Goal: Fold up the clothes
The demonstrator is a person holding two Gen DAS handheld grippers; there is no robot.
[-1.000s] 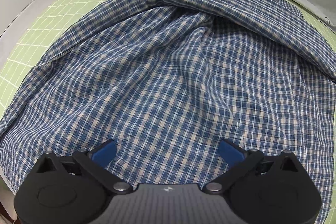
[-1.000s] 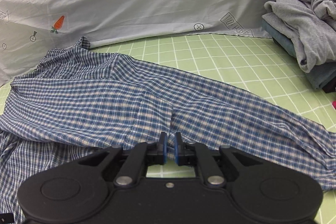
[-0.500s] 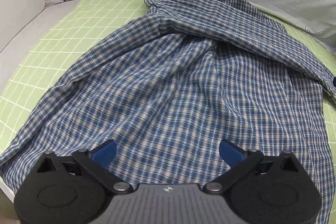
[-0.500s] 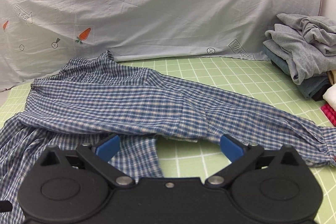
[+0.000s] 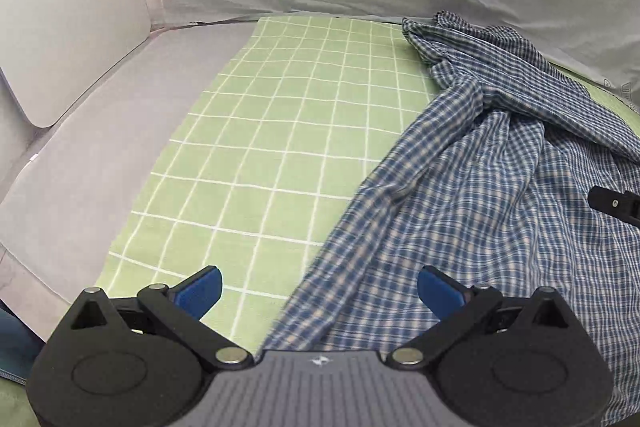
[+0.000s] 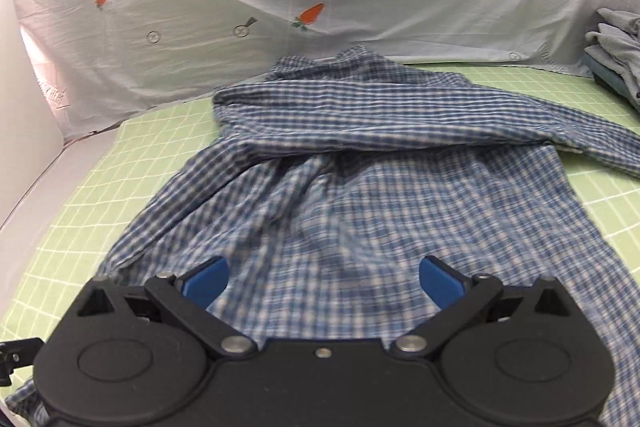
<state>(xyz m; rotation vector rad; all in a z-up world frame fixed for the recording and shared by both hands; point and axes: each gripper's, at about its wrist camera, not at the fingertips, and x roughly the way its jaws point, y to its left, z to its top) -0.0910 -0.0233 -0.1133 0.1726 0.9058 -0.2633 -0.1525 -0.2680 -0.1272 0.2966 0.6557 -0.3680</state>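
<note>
The shirt [image 6: 360,187] is lying rumpled on the green mat [image 5: 260,155], one sleeve stretching across its far part. The right gripper [image 6: 323,279] is hanging over the shirt, jaws spread wide, nothing between them. The left gripper [image 5: 319,289] is also gaping empty over the shirt's edge beside bare mat.

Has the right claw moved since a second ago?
Yes. The right claw has swung left: the folded clothes pile slid to the picture's right edge. Its jaws have just opened, off the checked shirt.
</note>
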